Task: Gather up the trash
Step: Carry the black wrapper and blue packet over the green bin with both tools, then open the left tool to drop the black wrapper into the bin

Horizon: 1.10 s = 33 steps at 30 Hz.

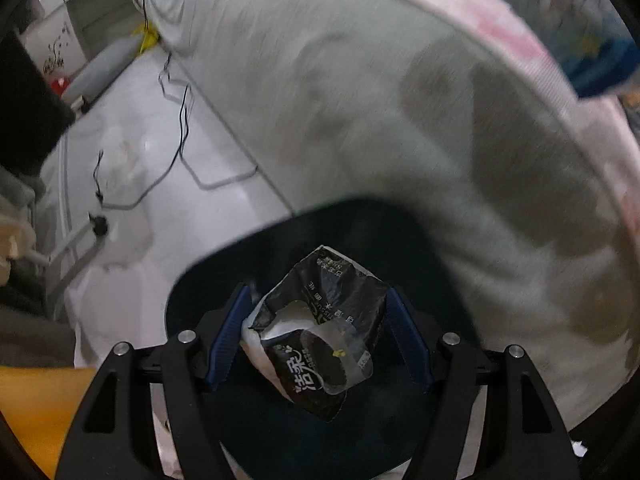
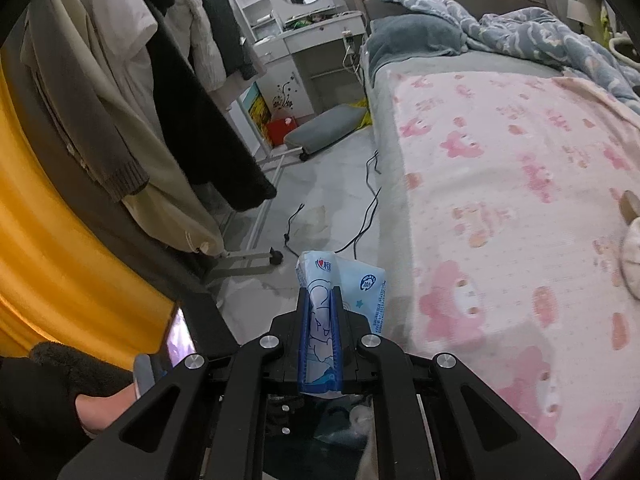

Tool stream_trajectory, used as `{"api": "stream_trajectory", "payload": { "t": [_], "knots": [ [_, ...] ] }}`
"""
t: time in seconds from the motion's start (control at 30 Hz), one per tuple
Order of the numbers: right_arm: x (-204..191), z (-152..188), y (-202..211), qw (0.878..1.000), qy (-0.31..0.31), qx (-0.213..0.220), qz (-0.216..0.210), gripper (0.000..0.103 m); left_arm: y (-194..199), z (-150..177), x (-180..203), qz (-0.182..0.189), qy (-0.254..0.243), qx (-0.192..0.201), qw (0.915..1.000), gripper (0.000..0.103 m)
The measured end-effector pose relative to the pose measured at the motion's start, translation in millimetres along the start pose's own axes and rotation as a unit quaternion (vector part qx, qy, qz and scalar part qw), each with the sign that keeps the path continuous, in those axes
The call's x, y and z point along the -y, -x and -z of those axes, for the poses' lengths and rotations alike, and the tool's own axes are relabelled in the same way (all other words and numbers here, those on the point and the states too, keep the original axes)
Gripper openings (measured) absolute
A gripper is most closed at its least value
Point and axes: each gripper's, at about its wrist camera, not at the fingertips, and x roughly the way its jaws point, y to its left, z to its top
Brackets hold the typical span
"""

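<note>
Between left jaws: crumpled black tissue pack (image 1: 320, 328), torn; white lettering

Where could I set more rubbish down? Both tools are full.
Bare floor lies between the clothes rack and the bed, though black cables cross it. The pink blanket is largely clear. It is crowded by the hanging clothes and the rumpled blue quilt.
</note>
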Motion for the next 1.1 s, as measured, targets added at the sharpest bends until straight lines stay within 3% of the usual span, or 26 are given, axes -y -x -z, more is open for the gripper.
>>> {"api": "stream_trajectory", "payload": {
  "t": [0.3,0.47,0.53,0.67,1.1],
  "knots": [
    [-22.0,1.0,-43.4,0.999,0.009,-0.043,-0.010,0.010,-23.3,28.4,-19.4,0.006,0.010,-0.069,0.9975,0.074],
    [-30.2,5.0,-68.3,0.997,0.014,-0.069,-0.011,0.010,-24.4,39.3,-29.8,0.026,0.026,-0.080,0.9961,0.088],
    [-31.2,6.8,-77.3,0.997,0.013,-0.077,-0.010,0.010,-21.8,41.4,-34.6,0.029,0.029,-0.078,0.9961,0.088],
    [-32.2,14.6,-101.1,0.994,0.012,-0.105,-0.003,0.010,-10.4,39.6,-47.5,0.032,0.042,-0.060,0.9968,0.089],
    [-33.6,52.8,-170.6,0.981,0.014,-0.194,0.021,0.010,53.0,26.8,-73.9,0.016,0.042,0.054,0.9975,0.084]
  ]
}}
